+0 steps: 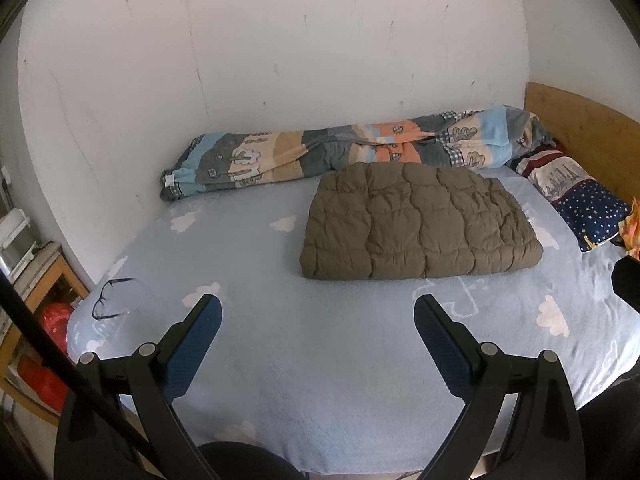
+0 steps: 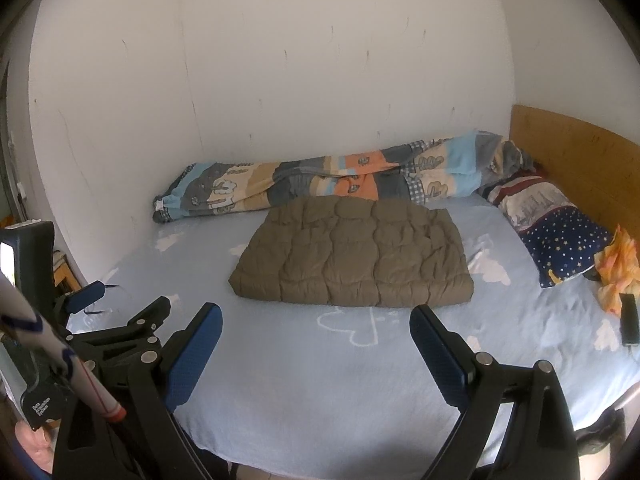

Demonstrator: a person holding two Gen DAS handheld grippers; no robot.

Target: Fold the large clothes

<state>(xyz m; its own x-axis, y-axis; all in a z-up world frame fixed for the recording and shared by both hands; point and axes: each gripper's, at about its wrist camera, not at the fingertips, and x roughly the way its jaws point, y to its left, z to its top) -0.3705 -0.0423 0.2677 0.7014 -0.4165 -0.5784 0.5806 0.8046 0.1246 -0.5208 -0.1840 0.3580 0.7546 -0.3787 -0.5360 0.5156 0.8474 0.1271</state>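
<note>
Left wrist view: our left gripper (image 1: 318, 320) hovers over the near part of the bed (image 1: 320, 380) with its jaws wide apart and nothing between them. The brown quilted garment (image 1: 416, 224) lies well ahead, already a thick rectangular bundle in the middle of the sheet. We judge the puffy layers could spring open or slide if only the top layer gets pinched. Glasses (image 1: 114, 298) lie near the bed's left edge; a careless sweep could knock them off.

Right wrist view: our right gripper (image 2: 316, 326) also has its jaws spread and empty, just short of the garment's near edge. A rolled patterned duvet (image 2: 332, 180) touches its far side and could snag on a lift. A dark phone-like device (image 2: 629, 318) lies well to the right. We see no containers on the bed.
</note>
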